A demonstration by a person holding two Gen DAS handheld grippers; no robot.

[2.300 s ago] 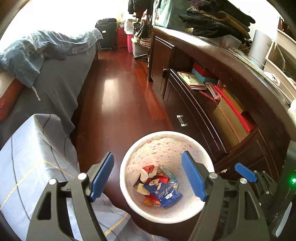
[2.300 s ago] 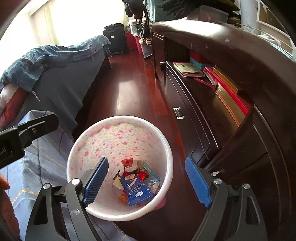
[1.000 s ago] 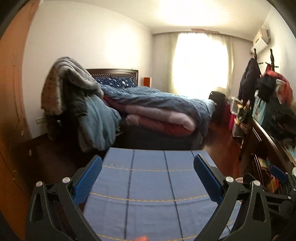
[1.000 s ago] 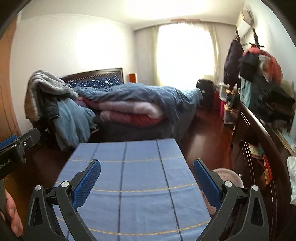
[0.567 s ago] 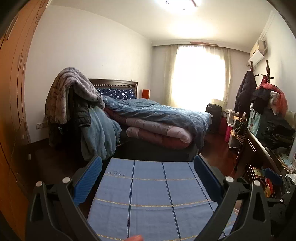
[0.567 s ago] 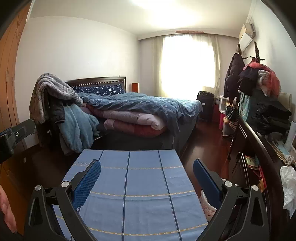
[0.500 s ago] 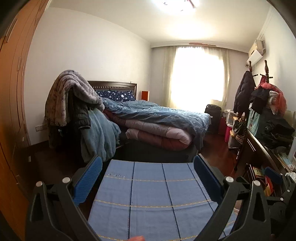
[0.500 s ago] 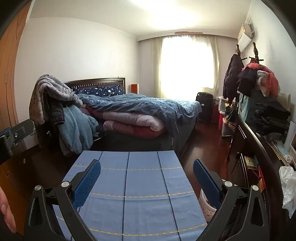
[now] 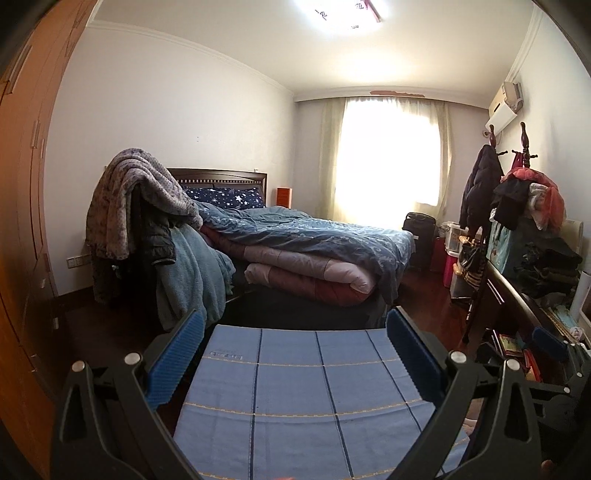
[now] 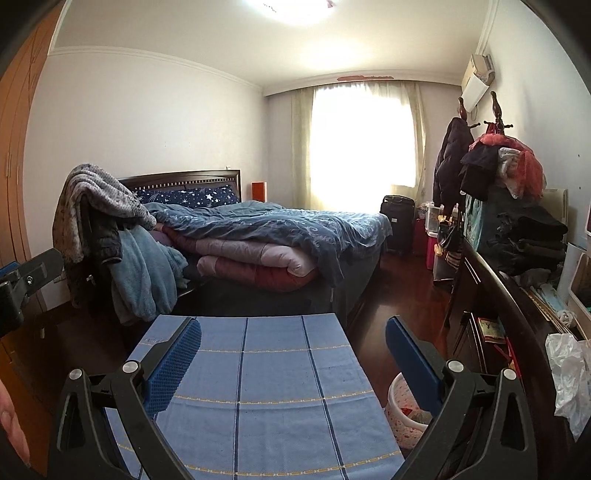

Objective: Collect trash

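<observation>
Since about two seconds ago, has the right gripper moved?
Yes. The right gripper has lifted and tilted up: then it looked down into the trash bin, now low at its right beside the blue cloth, facing the bed.

Daylight blows out the curtained window [image 9: 389,162] to pure white, and a ceiling lamp [image 9: 341,14] glares overhead. The floor and wardrobe [image 9: 18,184] sit in shadow. Fisheye bending and dark vignetting mark all 4 corners; focus is sharp.

Floral bin [image 10: 400,413] half hidden behind right tongs [image 10: 293,363], contents unclear, blue cloth [image 10: 266,387] cut off below
</observation>
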